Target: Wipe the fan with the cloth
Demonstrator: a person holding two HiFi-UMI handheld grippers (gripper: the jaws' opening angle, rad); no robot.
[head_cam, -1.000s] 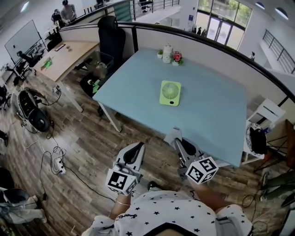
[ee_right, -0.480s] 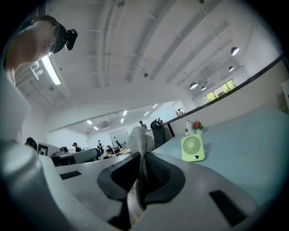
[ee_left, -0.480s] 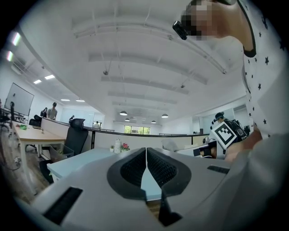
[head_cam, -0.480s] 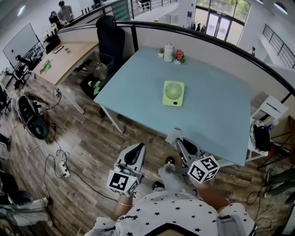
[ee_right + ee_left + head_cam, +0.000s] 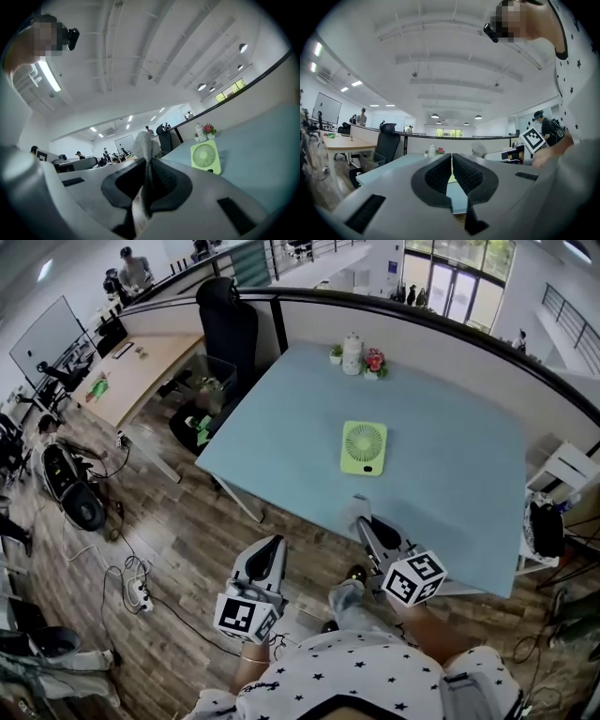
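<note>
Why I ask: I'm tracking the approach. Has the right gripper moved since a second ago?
Yes. The right gripper, shut on the cloth, has come slightly forward over the table edge, nearer the fan.

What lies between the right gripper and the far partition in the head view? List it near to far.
Right gripper pinching the cloth → table near edge → green fan → white jug beside the flowers → partition.

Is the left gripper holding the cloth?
No, the left gripper has its jaws together with nothing between them, while the cloth is clamped in the right gripper.
</note>
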